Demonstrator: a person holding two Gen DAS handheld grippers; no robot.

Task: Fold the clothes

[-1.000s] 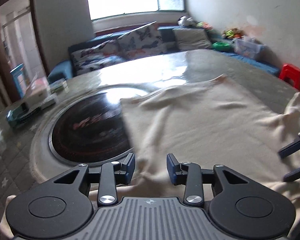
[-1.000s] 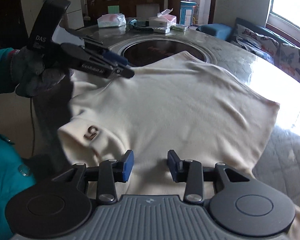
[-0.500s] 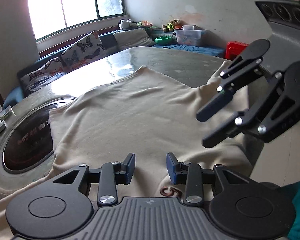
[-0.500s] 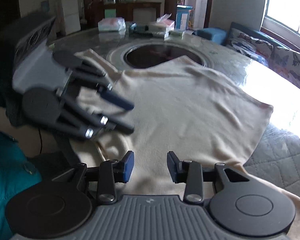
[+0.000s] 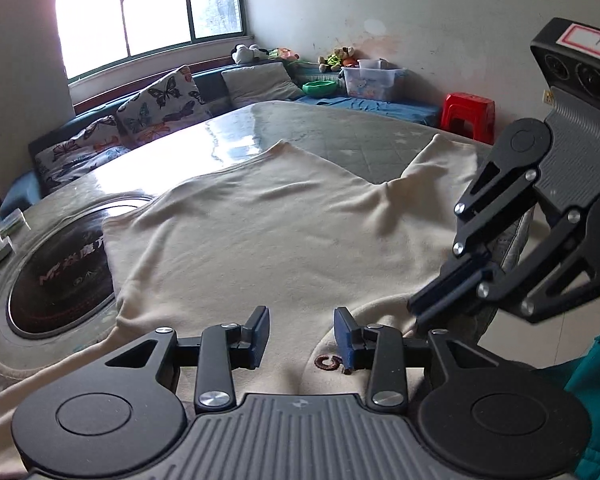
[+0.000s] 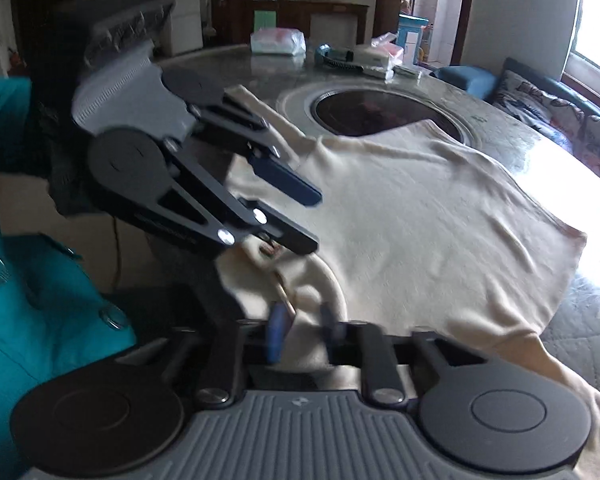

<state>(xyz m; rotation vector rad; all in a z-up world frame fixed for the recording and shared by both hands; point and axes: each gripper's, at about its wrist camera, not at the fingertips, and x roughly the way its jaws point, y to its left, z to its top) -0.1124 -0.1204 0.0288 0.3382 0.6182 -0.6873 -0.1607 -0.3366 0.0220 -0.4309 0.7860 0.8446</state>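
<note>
Nearest, on the side of the shirt (image 5: 260, 240) away from the hob (image 5: 56, 272), the right gripper (image 6: 304, 330) has narrowed its jaws. Half a second ago they stood wide; now they pinch a bunched bit of the near edge by the neckline. Motion blur hides how firm the pinch is, but cloth sits between the pads. The left gripper (image 5: 302, 336) has swung away from the hob side within the last second. It now hovers just above the small brown logo (image 5: 327, 362), jaws apart and holding nothing. The two grippers sit close together, further from the hob than the logo is.

Beyond them the shirt lies spread flat on the table (image 5: 236, 136). One corner overlaps the hob rim and one sleeve (image 5: 440, 160) is out on the side away from the hob. No fold shows across the body.

Judged meaning: one grip on the near edge is going on, and the left looks set for a matching grab before the cloth is lifted.
</note>
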